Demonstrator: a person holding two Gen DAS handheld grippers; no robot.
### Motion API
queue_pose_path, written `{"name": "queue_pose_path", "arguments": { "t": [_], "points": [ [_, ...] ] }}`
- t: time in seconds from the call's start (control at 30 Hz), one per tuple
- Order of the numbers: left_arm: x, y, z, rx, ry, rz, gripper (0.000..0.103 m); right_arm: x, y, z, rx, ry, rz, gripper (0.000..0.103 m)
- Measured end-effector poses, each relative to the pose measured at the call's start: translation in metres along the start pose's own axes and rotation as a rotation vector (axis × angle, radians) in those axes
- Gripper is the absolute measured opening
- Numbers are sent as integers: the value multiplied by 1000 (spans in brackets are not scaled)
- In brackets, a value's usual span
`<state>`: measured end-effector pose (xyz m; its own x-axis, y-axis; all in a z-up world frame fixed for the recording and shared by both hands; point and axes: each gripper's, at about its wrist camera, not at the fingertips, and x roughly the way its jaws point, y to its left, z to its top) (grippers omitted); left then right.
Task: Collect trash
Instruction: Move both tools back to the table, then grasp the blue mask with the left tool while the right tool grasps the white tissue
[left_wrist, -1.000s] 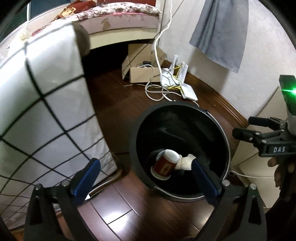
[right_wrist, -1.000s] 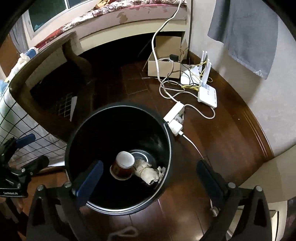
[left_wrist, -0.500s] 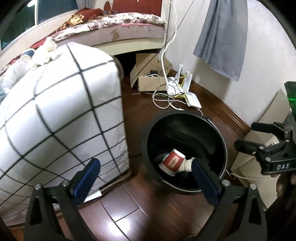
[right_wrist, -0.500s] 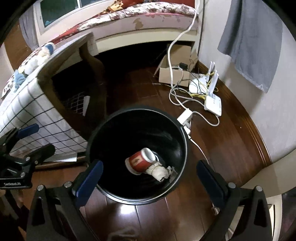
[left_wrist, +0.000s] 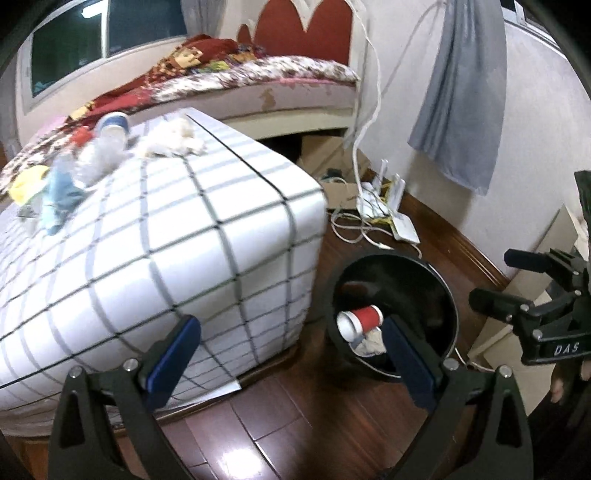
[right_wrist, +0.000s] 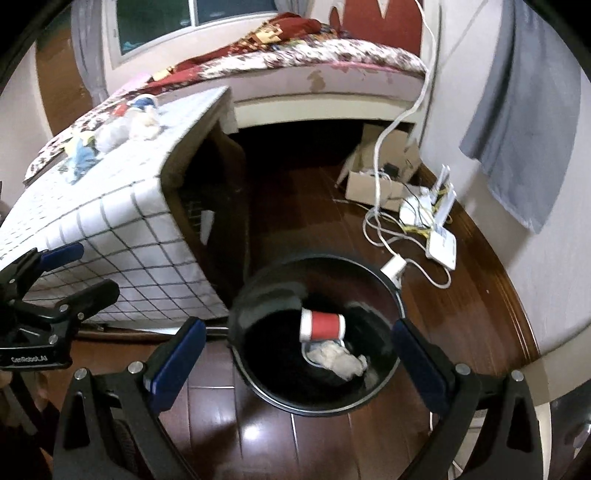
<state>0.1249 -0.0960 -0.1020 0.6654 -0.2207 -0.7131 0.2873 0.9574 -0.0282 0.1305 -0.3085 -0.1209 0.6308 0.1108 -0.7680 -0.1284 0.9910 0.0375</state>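
Trash is lying crumpled on the checked worktop, far beyond both empty, wide-open jaws, while the bin sitting between our right gripper's jaws is holding a red cup, so we are judging that lifting toward it before closing is best.

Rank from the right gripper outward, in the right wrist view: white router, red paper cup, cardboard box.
1. Red paper cup, lying inside the black bin, just ahead of the right gripper.
2. White router, on the floor, right.
3. Cardboard box, beneath the bed.
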Motion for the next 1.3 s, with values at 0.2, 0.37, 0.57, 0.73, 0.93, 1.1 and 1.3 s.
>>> {"name": "queue_pose_path", "arguments": {
  "t": [0.2, 0.37, 0.57, 0.73, 0.93, 1.1, 1.3],
  "points": [
    [-22, 26, 2, -46, -43, 47, 99, -7, 33, 15, -35, -40, 35, 102],
    [-40, 54, -1, -99, -76, 102, 99, -9, 62, 30, -72, -75, 66, 102],
    [-58, 95, -7, -167, -102, 173, 101, -10, 95, 47, -96, -115, 108, 102],
    [-69, 128, -11, -214, -115, 236, 101, -8, 123, 59, -121, -131, 140, 102],
    [-70, 164, -6, -267, -117, 295, 101, -3, 158, 87, -155, -168, 155, 102],
    [-64, 183, 3, -290, -126, 314, 101, 4, 179, 110, -203, -222, 126, 102],
    [-50, 208, 18, -326, -120, 339, 100, 29, 178, 137, -185, -172, 125, 102]
  ]
}}
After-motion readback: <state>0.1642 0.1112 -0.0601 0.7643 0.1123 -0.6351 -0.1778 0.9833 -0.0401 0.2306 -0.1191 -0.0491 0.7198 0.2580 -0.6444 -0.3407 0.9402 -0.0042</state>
